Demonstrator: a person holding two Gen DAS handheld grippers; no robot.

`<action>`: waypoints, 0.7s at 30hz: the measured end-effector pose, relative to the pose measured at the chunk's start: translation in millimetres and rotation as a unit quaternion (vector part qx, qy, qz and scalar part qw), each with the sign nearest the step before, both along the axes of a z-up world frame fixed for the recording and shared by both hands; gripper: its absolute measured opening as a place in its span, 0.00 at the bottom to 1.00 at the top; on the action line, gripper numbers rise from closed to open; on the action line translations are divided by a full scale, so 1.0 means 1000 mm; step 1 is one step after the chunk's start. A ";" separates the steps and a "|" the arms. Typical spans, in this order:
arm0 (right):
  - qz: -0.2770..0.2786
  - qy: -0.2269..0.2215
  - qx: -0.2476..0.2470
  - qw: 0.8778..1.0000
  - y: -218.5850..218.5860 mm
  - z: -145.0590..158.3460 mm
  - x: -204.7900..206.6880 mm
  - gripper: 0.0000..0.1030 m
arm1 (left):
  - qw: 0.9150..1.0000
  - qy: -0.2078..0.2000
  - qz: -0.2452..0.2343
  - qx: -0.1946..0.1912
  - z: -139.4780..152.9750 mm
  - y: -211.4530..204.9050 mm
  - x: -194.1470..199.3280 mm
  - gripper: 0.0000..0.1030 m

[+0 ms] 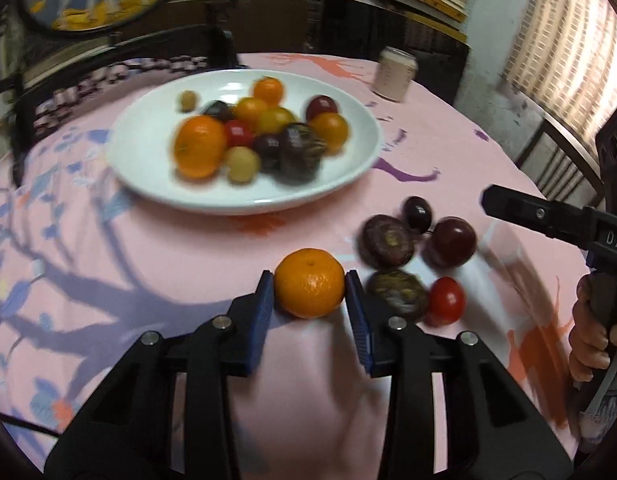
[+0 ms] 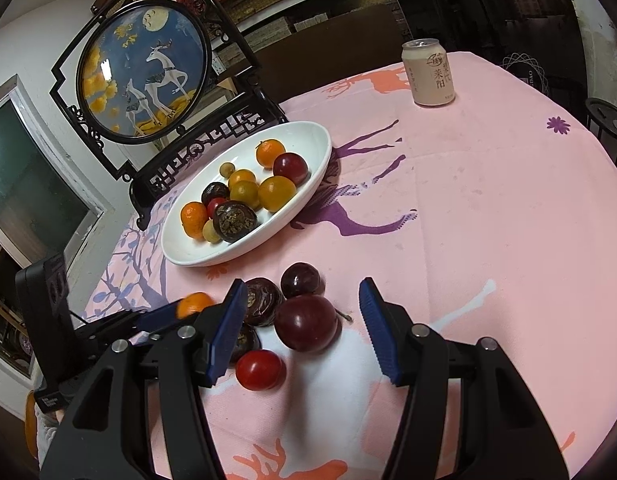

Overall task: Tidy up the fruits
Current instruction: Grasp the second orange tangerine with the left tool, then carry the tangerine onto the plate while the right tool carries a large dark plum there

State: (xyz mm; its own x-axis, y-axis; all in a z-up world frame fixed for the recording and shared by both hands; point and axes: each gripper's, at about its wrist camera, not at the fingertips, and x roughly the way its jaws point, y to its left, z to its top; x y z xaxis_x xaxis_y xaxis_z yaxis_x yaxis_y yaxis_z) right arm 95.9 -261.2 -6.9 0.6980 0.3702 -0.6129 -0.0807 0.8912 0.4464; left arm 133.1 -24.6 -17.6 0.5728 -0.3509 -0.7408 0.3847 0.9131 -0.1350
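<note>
A white bowl on the pink tablecloth holds several oranges, plums and other small fruits. My left gripper is shut on a tangerine, which also shows in the right wrist view. Beside it lie loose fruits: a red tomato, a large plum, a smaller plum and two dark wrinkled fruits. My right gripper is open, its jaws on either side of the large plum.
A drink can stands at the far side of the round table. A framed round deer picture on a dark stand is behind the bowl. Chairs and shelves surround the table.
</note>
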 end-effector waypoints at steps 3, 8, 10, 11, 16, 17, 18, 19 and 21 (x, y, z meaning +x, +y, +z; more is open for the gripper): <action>0.013 0.007 0.004 1.000 0.002 -0.003 0.001 0.57 | 0.999 -0.015 0.049 0.003 0.010 0.022 -0.007 0.36; 0.037 0.048 -0.007 0.998 0.014 -0.018 0.006 0.57 | 0.995 -0.003 0.092 0.028 0.003 0.038 -0.006 0.36; 0.036 0.050 -0.014 0.998 0.015 -0.021 0.006 0.57 | 0.995 0.000 0.092 0.037 0.001 0.036 -0.004 0.36; 0.034 0.051 -0.016 0.998 0.014 -0.022 0.006 0.57 | 0.995 -0.002 0.090 0.042 0.000 0.035 -0.005 0.36; 0.031 0.058 -0.017 0.998 0.014 -0.031 0.009 0.55 | 0.995 -0.012 0.080 0.058 -0.001 0.028 -0.007 0.37; 0.031 0.058 -0.018 0.998 0.016 -0.032 0.010 0.50 | 0.995 -0.016 0.079 0.063 -0.001 0.027 -0.007 0.37; 0.031 0.054 -0.023 0.998 0.017 -0.033 0.009 0.48 | 0.995 -0.016 0.078 0.067 -0.004 0.025 -0.006 0.38; 0.031 0.051 -0.029 0.998 0.019 -0.033 0.010 0.42 | 0.994 -0.015 0.078 0.074 -0.005 0.024 -0.005 0.38; 0.034 0.044 -0.040 0.998 0.022 -0.033 0.009 0.39 | 0.993 -0.012 0.074 0.092 -0.013 0.020 -0.004 0.39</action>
State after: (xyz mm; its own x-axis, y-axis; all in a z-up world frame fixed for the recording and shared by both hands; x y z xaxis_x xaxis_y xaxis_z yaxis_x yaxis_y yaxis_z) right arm 105.4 -238.7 -39.8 0.6156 0.3620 -0.7000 -0.1051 0.9180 0.3823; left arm 129.5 -4.9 -30.6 0.6266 -0.1209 -0.7699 0.2448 0.9684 0.0472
